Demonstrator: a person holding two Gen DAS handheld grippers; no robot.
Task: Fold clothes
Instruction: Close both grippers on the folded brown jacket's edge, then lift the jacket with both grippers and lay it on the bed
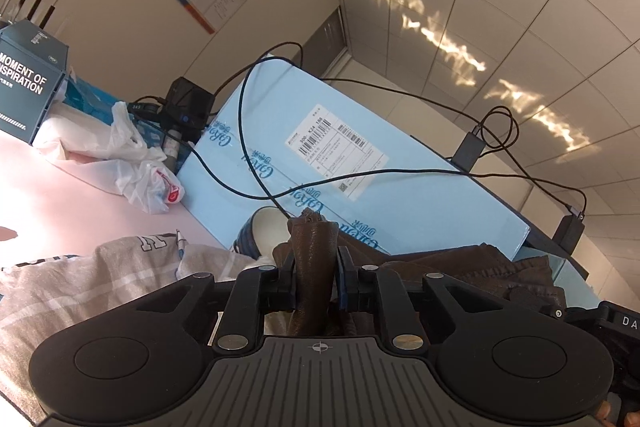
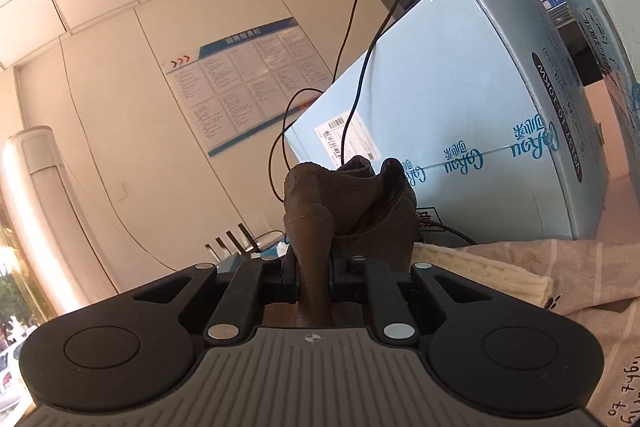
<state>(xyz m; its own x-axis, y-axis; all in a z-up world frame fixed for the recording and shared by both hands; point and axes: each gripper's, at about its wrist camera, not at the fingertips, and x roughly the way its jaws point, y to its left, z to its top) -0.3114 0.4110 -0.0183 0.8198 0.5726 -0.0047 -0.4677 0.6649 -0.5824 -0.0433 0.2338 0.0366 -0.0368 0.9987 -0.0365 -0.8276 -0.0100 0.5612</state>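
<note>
Both grippers pinch the brown garment: left gripper (image 1: pixel 316 283) jaws clamped on a bunched fold of brown garment (image 1: pixel 314 247); right gripper (image 2: pixel 314 281) likewise nipped on a hem edge (image 2: pixel 308 227); cloth looks lifted off the pink table (image 1: pixel 60 195), cameras tilted up, so its lie is probably mid-air; no fold visible; grey printed top (image 1: pixel 100 275) and striped cloth (image 2: pixel 592 267) lie loose, unfolded; stage unclear.
</note>
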